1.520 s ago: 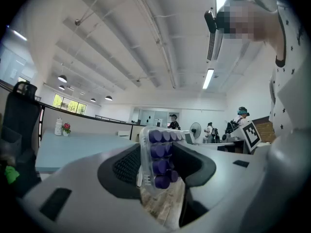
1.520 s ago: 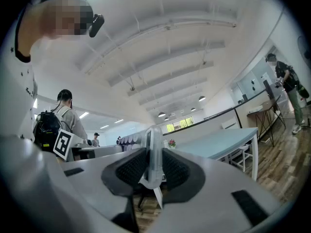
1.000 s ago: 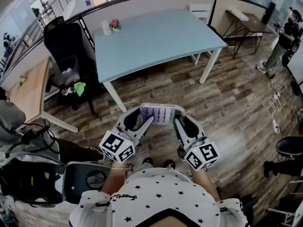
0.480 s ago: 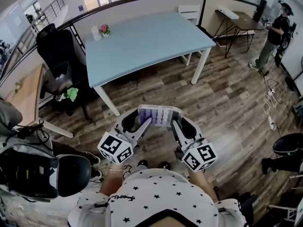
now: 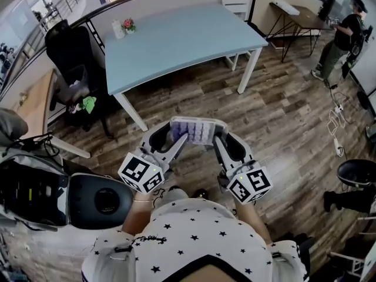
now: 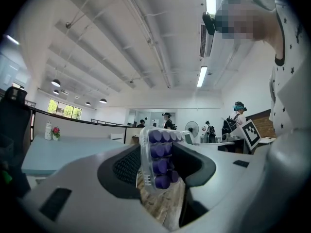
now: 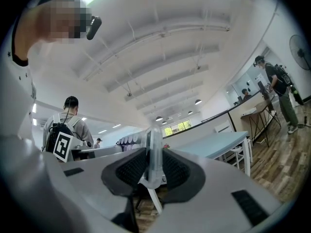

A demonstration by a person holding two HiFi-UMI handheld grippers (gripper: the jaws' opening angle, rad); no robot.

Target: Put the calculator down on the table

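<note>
Calculator (image 5: 197, 131) is seen held in the air over a wood-plank floor (image 5: 282, 116), short of the pale blue tabletop (image 5: 176, 40), which is bare except at its far corner. There a small pot of pink flowers (image 5: 128, 24) is set beside a white bottle (image 5: 118, 29). The room is an open office: a black chair (image 5: 67, 46) is placed to the left of the tabletop, a wooden desk (image 5: 29, 113) is seen at the left edge, and a person (image 5: 341, 40) stands at the far right. A dark bin (image 5: 75, 90) by the chair is filled with light scraps, and a green cloth (image 5: 88, 103) lies just beside it. The calculator's long axis runs from side to side between the two grippers, with its purple keys turned upward. The left gripper (image 5: 176, 135) has its fingers spread wide and closed on the left end, which sits tilted between the pads. The right gripper (image 5: 218, 138) has its fingers clamped narrowly on the right end, seen edge-on.
</note>
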